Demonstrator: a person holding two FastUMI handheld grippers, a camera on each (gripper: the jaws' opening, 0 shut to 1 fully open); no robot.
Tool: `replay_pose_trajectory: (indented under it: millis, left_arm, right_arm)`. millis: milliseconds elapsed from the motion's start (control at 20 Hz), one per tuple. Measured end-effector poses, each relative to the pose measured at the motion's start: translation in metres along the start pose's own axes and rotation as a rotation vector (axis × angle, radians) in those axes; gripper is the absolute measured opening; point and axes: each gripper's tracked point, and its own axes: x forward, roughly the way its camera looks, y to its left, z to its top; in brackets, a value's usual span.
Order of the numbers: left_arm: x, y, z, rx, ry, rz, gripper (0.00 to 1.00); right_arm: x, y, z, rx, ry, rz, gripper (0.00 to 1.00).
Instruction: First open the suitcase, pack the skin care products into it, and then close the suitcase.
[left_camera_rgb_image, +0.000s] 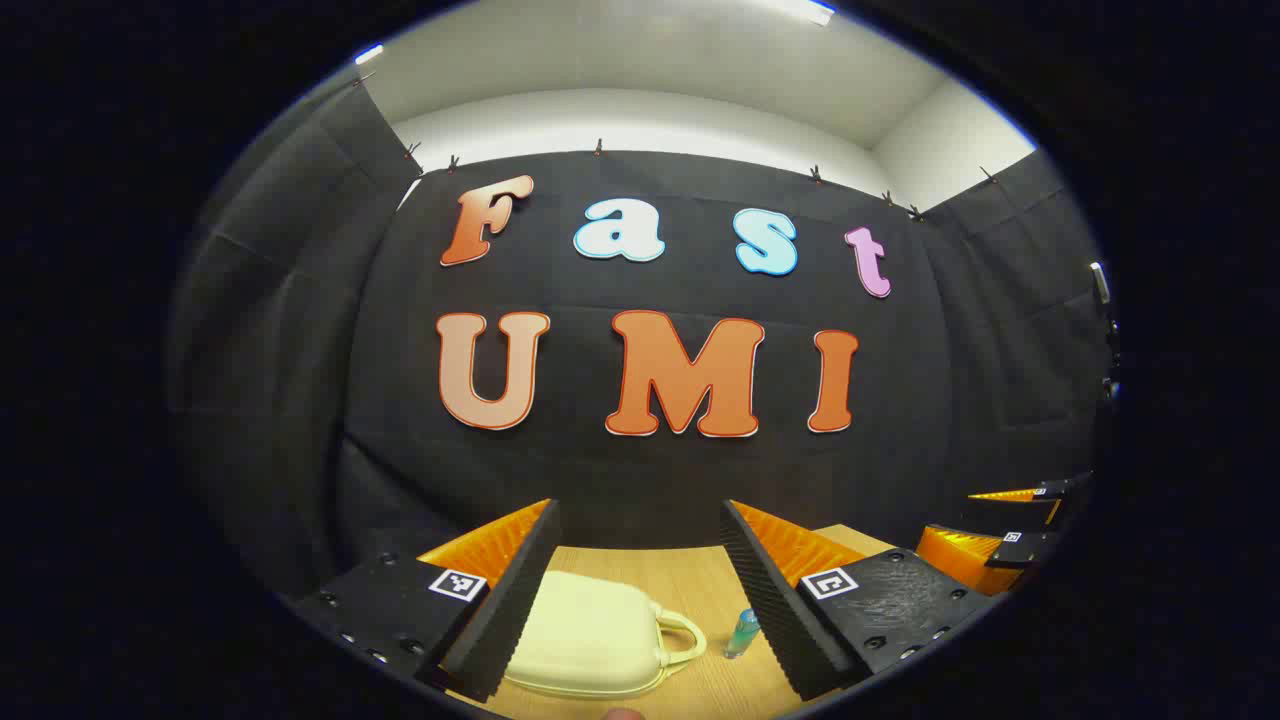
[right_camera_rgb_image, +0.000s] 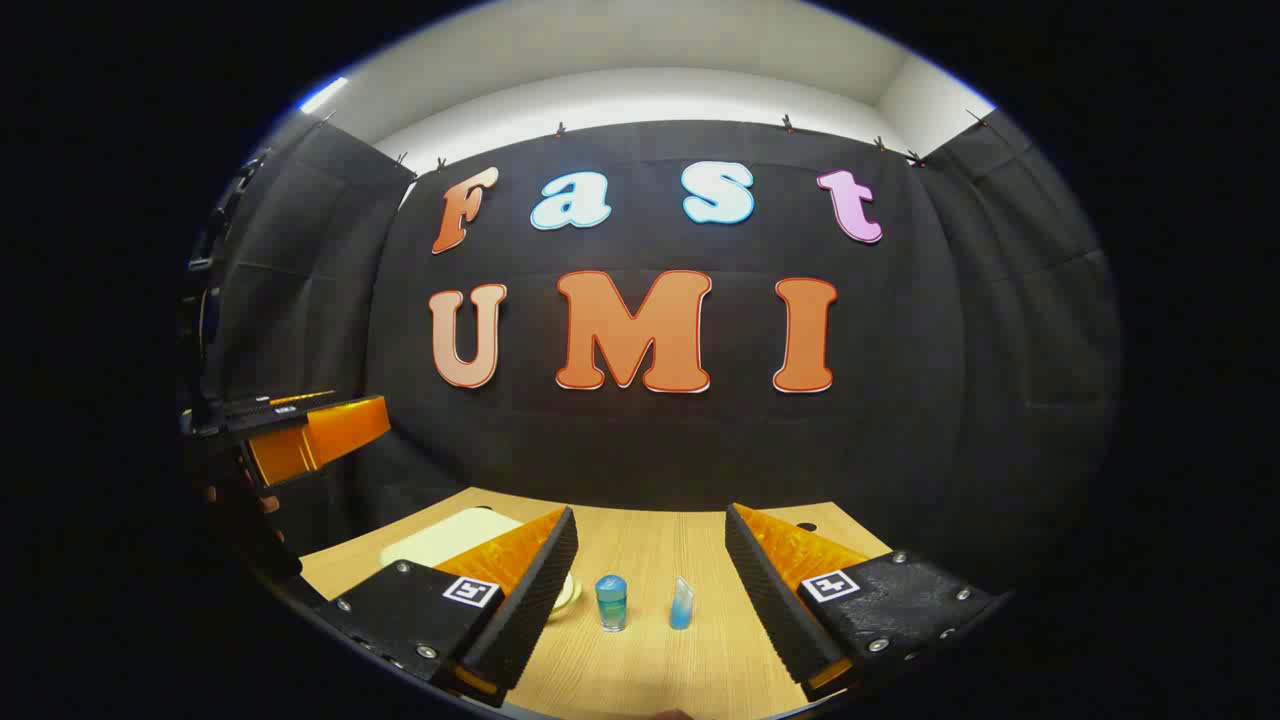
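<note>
A closed cream suitcase (left_camera_rgb_image: 590, 640) lies flat on the wooden table (left_camera_rgb_image: 640, 565), its handle (left_camera_rgb_image: 685, 640) pointing right. My left gripper (left_camera_rgb_image: 640, 505) hovers open above it, holding nothing. A small blue bottle (left_camera_rgb_image: 742, 632) stands just right of the handle. In the right gripper view, a blue-capped bottle (right_camera_rgb_image: 611, 602) and a slim blue tube (right_camera_rgb_image: 682, 603) stand upright between the fingers of my open right gripper (right_camera_rgb_image: 651, 510), farther off on the table (right_camera_rgb_image: 650, 540). The suitcase (right_camera_rgb_image: 450, 535) shows partly behind that gripper's left finger.
The black cloth wall closes the back and sides of the booth. My right gripper (left_camera_rgb_image: 1000, 525) appears at the far right of the left gripper view. My left gripper (right_camera_rgb_image: 310, 420) appears at the far left of the right gripper view, raised above the table.
</note>
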Motion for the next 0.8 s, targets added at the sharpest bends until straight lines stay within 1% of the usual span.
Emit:
replay_pose_trajectory:
  millis: [50,300,400,550,700,800]
  left_arm:
    - [0.006,-0.005,0.0,0.002,-0.001,-0.003,0.98]
    - [0.033,-0.032,-0.002,0.016,0.01,-0.037,0.99]
    - [0.045,-0.037,-0.001,0.032,0.001,-0.031,0.99]
    - [0.059,-0.04,-0.009,0.077,0.012,0.011,0.98]
    - [0.068,-0.041,-0.011,0.084,0.005,0.045,0.99]
    - [0.074,-0.043,-0.012,0.102,0.007,0.053,0.98]
  right_arm:
    - [0.004,-0.004,-0.001,-0.006,0.002,0.002,0.94]
    - [0.029,-0.008,0.001,0.003,0.007,0.032,0.94]
    - [0.038,-0.009,0.002,-0.004,0.0,0.048,0.94]
    - [0.049,-0.017,0.0,-0.005,0.008,0.059,0.94]
    - [0.058,-0.028,-0.002,-0.005,0.003,0.058,0.94]
    - [0.062,-0.034,-0.004,-0.005,0.008,0.057,0.94]
